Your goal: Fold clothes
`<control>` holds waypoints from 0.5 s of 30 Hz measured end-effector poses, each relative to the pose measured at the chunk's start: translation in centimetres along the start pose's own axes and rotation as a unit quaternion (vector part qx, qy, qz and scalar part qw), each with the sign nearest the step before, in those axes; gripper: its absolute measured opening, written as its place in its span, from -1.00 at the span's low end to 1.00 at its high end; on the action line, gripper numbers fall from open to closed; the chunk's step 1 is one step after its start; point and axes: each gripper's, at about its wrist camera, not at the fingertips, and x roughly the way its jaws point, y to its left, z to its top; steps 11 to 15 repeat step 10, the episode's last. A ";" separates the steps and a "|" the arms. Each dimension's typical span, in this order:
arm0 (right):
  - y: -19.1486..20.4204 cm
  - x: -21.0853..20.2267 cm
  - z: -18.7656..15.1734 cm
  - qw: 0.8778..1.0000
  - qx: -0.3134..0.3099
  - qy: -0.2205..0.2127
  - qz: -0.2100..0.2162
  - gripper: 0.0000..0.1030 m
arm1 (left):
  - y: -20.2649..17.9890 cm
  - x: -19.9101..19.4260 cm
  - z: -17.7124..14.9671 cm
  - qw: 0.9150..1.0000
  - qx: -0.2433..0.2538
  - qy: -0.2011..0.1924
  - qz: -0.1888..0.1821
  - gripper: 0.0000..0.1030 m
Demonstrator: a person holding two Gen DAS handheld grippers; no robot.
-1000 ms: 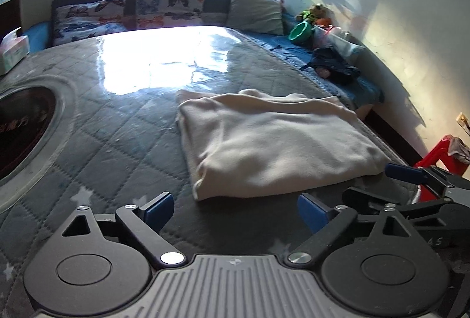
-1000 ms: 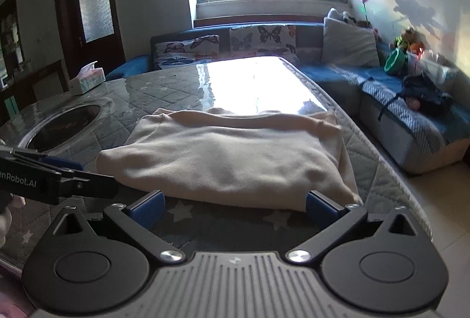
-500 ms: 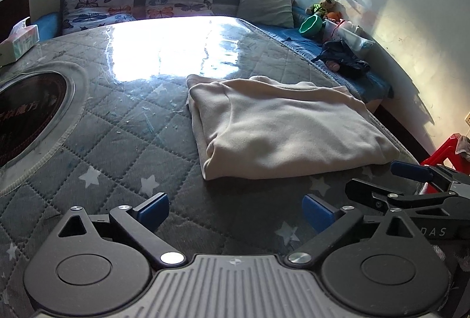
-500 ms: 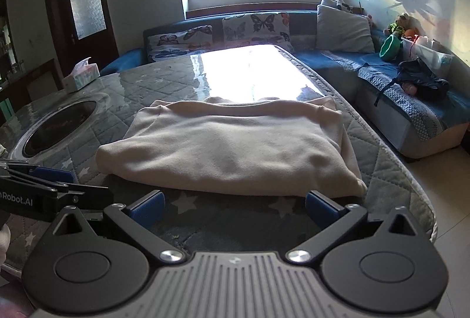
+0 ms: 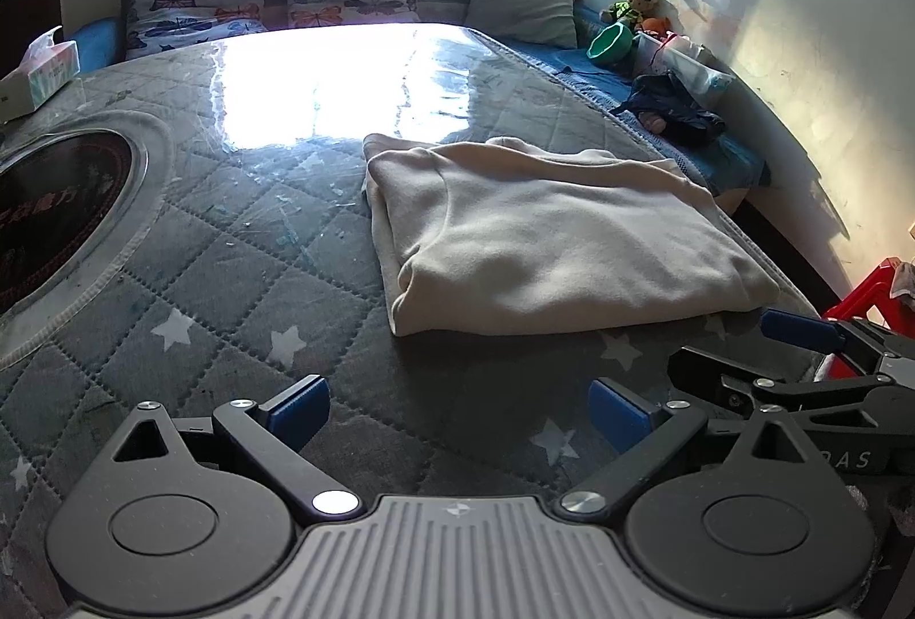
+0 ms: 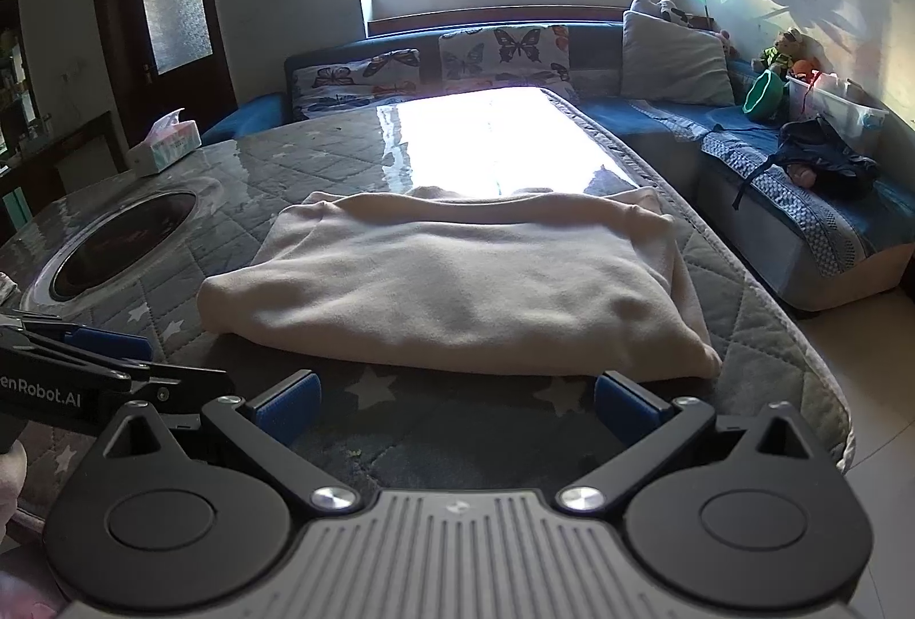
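A cream garment (image 5: 549,235) lies folded into a flat rectangle on the grey quilted table cover (image 5: 240,276); it also shows in the right wrist view (image 6: 457,281). My left gripper (image 5: 460,413) is open and empty, above the cover just short of the garment's near edge. My right gripper (image 6: 454,404) is open and empty, close to the garment's near edge. The right gripper also shows at the right of the left wrist view (image 5: 812,350), and the left gripper at the left of the right wrist view (image 6: 86,361).
A round dark inset (image 5: 51,218) sits in the table at the left. A tissue box (image 6: 166,150) stands at the far left corner. A blue sofa (image 6: 800,218) with cushions, toys and dark clothes runs along the right. The table's right edge (image 6: 812,361) drops to the floor.
Both grippers have pulled back and risen slightly from the folded garment, which has not moved. Both jaws stay open.
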 end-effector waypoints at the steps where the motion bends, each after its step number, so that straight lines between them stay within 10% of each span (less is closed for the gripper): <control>1: 0.0 0.0 0.0 1.000 0.000 -0.001 0.000 1.00 | 0.0 0.0 0.0 1.000 -0.001 0.000 0.000 0.92; 15: 0.0 -0.1 -0.1 1.000 -0.001 -0.002 0.001 1.00 | -0.1 0.0 0.0 1.000 0.000 0.003 0.006 0.92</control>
